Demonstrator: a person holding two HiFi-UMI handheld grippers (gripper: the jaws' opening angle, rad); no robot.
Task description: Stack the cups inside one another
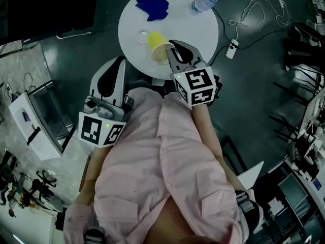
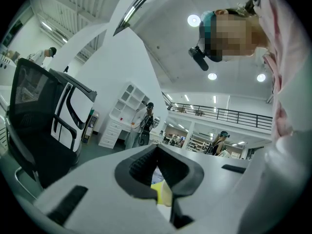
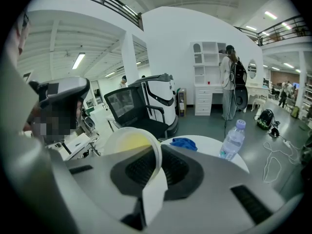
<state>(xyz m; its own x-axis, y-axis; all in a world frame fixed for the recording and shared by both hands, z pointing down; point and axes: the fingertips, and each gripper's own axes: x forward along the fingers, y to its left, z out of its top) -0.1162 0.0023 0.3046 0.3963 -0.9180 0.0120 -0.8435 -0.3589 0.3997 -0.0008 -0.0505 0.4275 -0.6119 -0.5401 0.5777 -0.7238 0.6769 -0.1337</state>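
The person's pink shirt (image 1: 167,166) filled the space nearest the camera, on the near side of the round white table (image 1: 193,29). The left gripper (image 2: 157,148) was held off the table, by its near left edge. Its two jaws were pressed together at the tips and there was nothing between them. The right gripper (image 1: 175,49) reached over the near edge of the table. Its claw was squeezed almost closed and it pinched the wall of the yellow cup (image 1: 158,46) right at the rim. The yellow cup was tipped over on its side above the near part of the table, and its open mouth faced back toward the gripper and the person. I could not tell if the cup was touching the table top or was lifted a little bit off it. A small clear cup (image 1: 143,35) stood upright on the table just beside the yellow cup, on its left side. Farther back, near the far edge of the table, lay a crumpled blue cloth (image 1: 152,5). A clear water bottle (image 1: 203,3) was at the far right edge of the table, well apart from both cups.
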